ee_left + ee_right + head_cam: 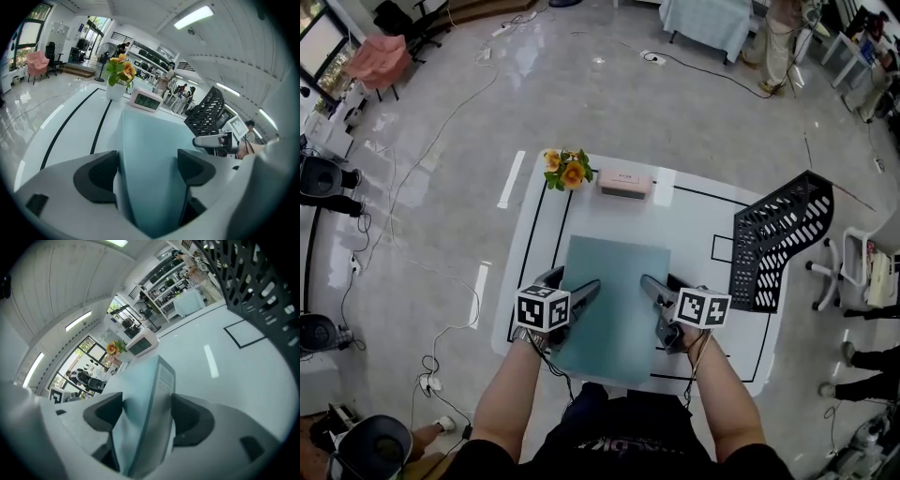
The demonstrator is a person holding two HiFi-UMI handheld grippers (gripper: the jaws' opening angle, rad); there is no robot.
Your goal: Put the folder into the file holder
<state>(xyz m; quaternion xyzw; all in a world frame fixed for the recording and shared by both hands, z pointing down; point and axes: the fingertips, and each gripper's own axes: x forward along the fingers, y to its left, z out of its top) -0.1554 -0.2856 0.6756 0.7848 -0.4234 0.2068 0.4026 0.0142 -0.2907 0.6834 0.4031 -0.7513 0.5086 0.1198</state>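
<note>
Writing:
- Clock (625, 183), pink-and-white case. Its display shows dark digits in the left gripper view, too small to read.
- Folder (614, 300): a pale label (165, 378) sits on the narrow spine edge in the right gripper view. There are lines of print on it, not legible.
- Each gripper's cube carries black-and-white square markers and no text.

Folder: plain matte teal, rectangular, unmarked on its broad face, with a darker grey-teal spine of some thickness. It lies lengthwise over the middle of the white table (694, 216), between the black lines. The far edge points toward the clock and the near edge reaches slightly past the table's near edge. It cannot be told whether it rests on the surface or is lifted off it.

Left gripper (572, 283): jaws part-way apart and closed onto the folder's left long edge. In its own view the teal sheet fills the gap between the dark pads.

Right gripper (664, 284): jaws fairly wide, clamped across the folder's right edge at the spine, one pad on each side.

File holder (773, 244): black perforated, upright at the table's right side, apart from the folder, nothing seen in it.

Flowers (568, 170): orange-yellow, in a white pot, just left of the clock at the far edge.
</note>
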